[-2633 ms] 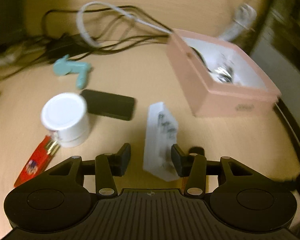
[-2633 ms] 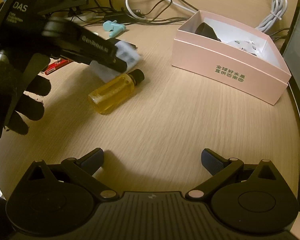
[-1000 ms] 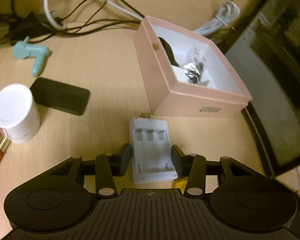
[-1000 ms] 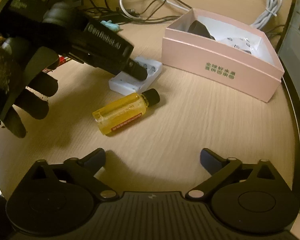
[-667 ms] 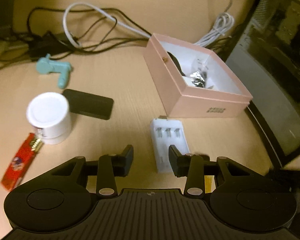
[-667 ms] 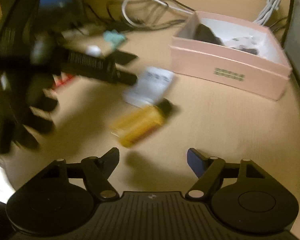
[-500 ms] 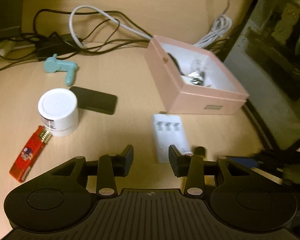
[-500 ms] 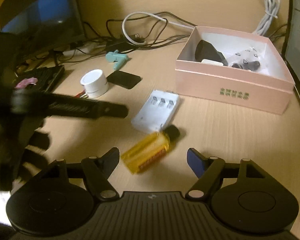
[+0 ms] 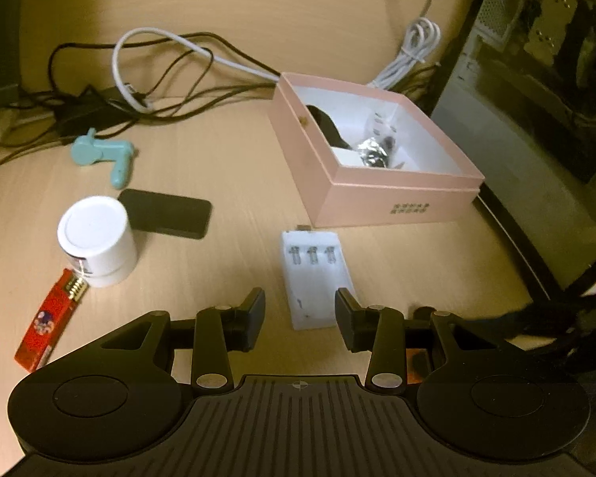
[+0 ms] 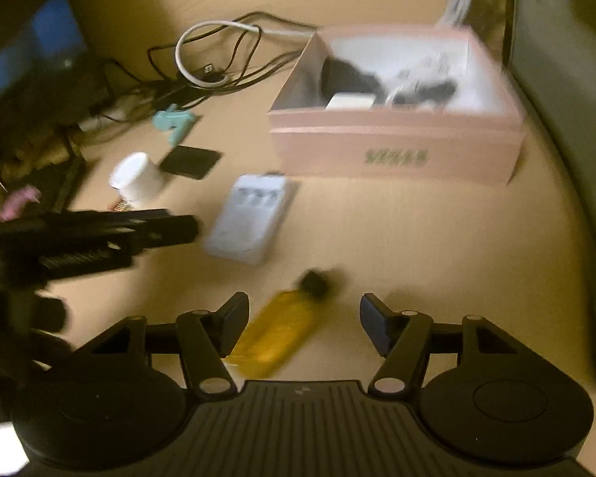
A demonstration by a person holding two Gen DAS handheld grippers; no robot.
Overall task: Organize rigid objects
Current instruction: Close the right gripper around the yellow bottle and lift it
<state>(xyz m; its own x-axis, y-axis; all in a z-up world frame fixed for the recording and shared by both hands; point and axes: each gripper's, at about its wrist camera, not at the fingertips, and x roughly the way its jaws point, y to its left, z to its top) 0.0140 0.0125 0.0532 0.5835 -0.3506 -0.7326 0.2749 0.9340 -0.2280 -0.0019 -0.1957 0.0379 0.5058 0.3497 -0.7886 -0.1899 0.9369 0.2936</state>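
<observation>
Right wrist view, blurred: right gripper [image 10: 302, 320] spread wide, low centre; yellow bottle [image 10: 284, 332] flat on desk between the fingers, black cap toward upper right, no contact seen. White charger [image 10: 252, 218] mid-frame, pink box [image 10: 393, 151] above. Left gripper [image 9: 300, 312] parted, empty, charger's [image 9: 316, 274] near end between fingertips.

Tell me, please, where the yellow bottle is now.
In the right wrist view, the yellow bottle lies on the desk between the open fingers of the right gripper, just nearer than the white charger.
</observation>
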